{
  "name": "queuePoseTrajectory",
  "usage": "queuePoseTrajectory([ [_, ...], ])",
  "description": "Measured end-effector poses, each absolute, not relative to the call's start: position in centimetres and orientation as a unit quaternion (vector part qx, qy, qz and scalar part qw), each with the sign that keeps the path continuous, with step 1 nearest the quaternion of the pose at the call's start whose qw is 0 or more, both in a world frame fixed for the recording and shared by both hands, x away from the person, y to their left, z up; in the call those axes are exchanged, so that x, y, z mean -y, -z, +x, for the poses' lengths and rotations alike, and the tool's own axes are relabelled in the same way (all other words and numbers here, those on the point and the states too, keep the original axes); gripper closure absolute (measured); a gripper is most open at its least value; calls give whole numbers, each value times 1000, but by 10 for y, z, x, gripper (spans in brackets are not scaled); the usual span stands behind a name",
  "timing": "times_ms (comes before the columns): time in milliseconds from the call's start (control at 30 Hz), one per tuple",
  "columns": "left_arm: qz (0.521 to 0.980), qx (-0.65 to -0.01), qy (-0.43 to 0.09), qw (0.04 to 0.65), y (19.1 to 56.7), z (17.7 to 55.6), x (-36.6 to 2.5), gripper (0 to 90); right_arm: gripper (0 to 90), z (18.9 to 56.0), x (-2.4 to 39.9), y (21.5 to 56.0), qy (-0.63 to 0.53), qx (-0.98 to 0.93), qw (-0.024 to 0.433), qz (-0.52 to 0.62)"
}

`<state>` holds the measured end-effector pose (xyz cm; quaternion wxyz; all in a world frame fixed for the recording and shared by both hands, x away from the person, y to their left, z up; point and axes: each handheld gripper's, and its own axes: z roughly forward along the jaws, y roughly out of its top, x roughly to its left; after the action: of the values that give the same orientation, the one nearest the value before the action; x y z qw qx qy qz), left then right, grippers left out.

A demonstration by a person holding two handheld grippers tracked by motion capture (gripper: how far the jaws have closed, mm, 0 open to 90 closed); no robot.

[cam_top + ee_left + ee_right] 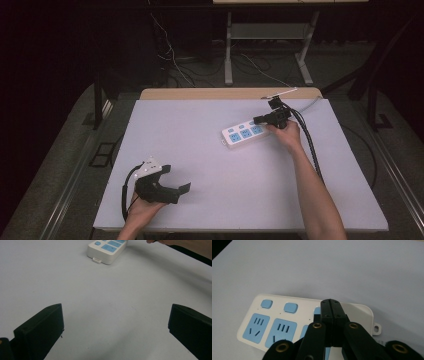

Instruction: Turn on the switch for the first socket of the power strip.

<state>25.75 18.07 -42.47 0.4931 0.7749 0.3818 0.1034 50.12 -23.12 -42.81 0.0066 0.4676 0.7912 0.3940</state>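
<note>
Black jaws of the right gripper (331,305) are seen pressed together, empty, above the power strip (244,133) near the table's (200,210) far edge; the left gripper (176,192) is held wide open, empty, by the near edge.

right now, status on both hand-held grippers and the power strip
Right hand-held gripper shut, tips over the power strip, nothing between them. Left hand-held gripper open, low at the near table edge. Strip flat on the table, nothing in the way.
</note>
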Motion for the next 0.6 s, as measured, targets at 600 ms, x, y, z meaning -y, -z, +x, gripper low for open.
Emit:
queuePoseTrajectory([
  [600, 773, -383, -104, 494, 424, 257, -182, 0, 899, 501, 225, 429, -406, -793, -3, 455],
])
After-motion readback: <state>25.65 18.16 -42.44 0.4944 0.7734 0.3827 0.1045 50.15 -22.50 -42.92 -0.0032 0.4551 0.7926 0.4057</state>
